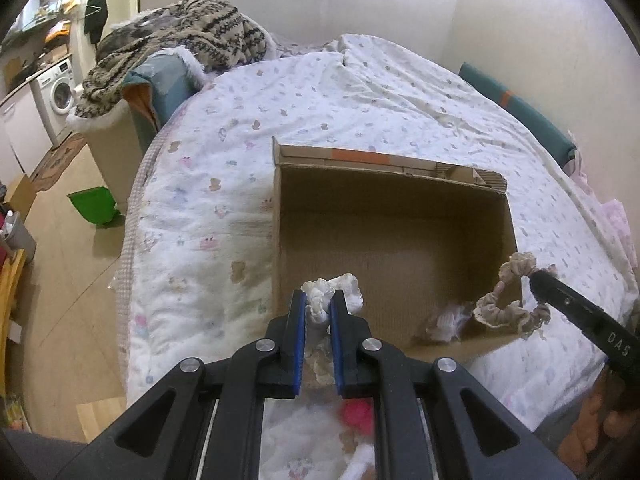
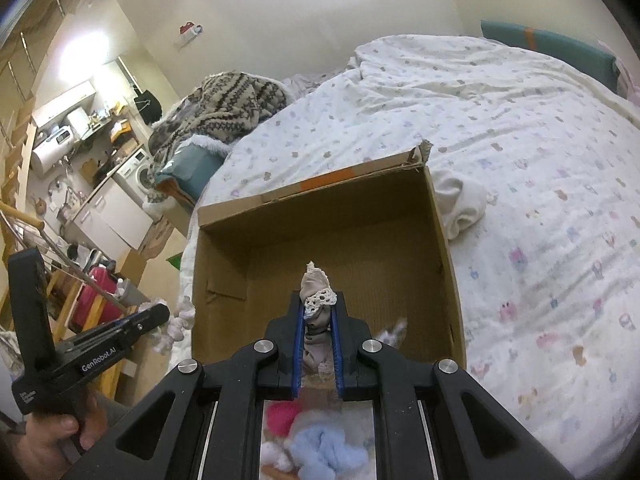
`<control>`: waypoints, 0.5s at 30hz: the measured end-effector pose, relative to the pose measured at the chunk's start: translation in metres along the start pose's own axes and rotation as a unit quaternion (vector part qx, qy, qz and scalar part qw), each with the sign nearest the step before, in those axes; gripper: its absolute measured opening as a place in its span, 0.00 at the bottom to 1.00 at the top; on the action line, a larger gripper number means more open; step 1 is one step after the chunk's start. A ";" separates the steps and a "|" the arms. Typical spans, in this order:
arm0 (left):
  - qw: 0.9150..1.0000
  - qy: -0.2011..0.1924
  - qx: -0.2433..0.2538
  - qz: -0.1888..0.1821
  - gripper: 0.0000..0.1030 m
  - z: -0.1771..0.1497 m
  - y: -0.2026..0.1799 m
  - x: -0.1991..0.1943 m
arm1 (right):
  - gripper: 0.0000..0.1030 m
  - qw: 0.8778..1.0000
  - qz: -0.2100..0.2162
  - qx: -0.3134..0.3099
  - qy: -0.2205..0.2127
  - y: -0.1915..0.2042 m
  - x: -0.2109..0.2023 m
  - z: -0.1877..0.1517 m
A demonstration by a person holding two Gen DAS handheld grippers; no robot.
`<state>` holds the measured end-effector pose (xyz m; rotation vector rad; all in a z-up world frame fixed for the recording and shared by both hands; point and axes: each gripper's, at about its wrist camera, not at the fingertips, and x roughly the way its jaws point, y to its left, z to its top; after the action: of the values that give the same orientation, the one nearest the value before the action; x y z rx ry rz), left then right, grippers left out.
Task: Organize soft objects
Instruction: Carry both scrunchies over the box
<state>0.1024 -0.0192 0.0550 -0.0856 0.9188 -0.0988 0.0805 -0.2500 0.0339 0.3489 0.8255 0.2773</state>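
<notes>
While we hold both grippers over the near edge of the open cardboard box (image 1: 396, 216) on the bed (image 1: 224, 184), our left gripper (image 1: 319, 300) is pinched tight on a white ruffled scrunchie (image 1: 332, 290), and our right gripper (image 2: 318, 308) is clamped on a beige lace-trimmed scrunchie (image 2: 316, 288), whose loop dangles from its tips in the left view. A small pale tuft (image 1: 446, 320) lies inside the box near its front wall, and a cream sock (image 2: 460, 204) rests just outside the far right wall

matt corrugated cardboard box (image 1: 394, 216); soft cotton quilt (image 1: 208, 208), printed; frilly cloth scrunchie (image 1: 510, 304); matt black plastic gripper (image 2: 319, 316) w/ blue jaws.
</notes>
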 end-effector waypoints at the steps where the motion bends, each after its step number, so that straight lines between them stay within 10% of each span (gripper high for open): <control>1: 1.000 0.000 0.002 0.000 0.10 0.002 -0.002 0.003 | 0.13 1.000 -0.001 -0.002 0.002 0.000 0.004 0.002; 15: 0.999 0.037 0.023 -0.003 0.10 -0.010 -0.009 0.064 | 0.13 0.999 -0.014 0.009 0.040 -0.012 0.049 -0.007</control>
<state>0.1329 -0.0360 0.0000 -0.0419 0.9889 -0.1299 0.1083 -0.2413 -0.0082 0.3438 0.9121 0.2586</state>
